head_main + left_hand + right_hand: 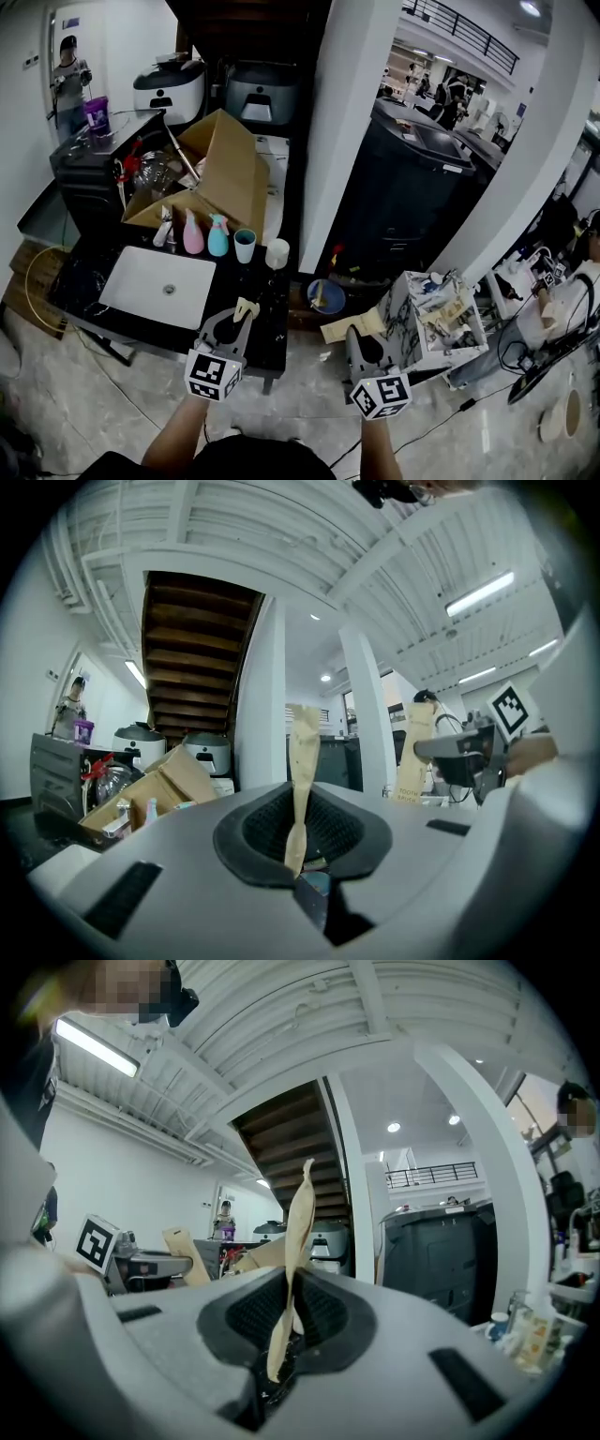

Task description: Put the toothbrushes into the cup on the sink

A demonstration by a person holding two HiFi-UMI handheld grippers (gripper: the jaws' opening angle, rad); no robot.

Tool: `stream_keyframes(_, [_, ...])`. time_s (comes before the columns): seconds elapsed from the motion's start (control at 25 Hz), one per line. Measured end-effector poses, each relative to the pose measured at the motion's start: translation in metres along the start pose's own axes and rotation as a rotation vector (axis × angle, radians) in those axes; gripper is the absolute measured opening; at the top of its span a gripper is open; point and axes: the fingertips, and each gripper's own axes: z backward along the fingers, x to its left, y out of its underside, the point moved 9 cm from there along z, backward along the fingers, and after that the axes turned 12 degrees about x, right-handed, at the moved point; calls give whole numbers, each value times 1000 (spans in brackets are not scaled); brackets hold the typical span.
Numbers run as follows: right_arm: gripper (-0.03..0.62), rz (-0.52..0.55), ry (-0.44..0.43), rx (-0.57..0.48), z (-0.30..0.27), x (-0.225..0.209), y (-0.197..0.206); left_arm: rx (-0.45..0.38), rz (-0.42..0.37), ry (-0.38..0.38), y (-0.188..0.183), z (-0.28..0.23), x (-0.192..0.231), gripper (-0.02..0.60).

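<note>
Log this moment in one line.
left gripper: shut on wrapped toothbrush | right gripper: shut on second wrapped toothbrush | teal cup: beside sink, unreached

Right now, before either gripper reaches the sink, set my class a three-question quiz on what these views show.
1. True or false: the left gripper is shut on a wrapped toothbrush.
2. How many cups stand next to the bottles on the sink counter?
3. The right gripper holds: A nothing; B another wrapped toothbrush; C a bottle.
Key: 1 true. 2 two, a teal cup and a white cup. 3 B.
</note>
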Motion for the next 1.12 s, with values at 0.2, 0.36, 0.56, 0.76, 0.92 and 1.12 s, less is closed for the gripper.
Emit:
stream_keyframes(0.2, [28, -8, 18, -1, -8, 30, -5, -10, -1, 25, 5, 19, 31, 31])
stream_keyframes(0.36, [28, -2, 32, -3, -13, 54, -12, -7, -11, 34, 10, 33, 53, 32])
stream_keyframes(0.56, [28, 13, 47, 6, -21, 82, -9, -8, 13, 26, 21, 53, 81, 32])
stream_keyframes(0.76, [28, 31, 43, 14, -29, 101, -13, -3, 47, 13, 35, 69, 102, 31])
stream_keyframes(0.92, [28, 42, 23, 16, -42, 106, -22, -2, 62, -2, 39, 76, 116, 32])
stream_keyframes(1.12, [28, 35, -8, 30, -66, 103, -23, 31, 94, -37, 48, 74, 130, 32])
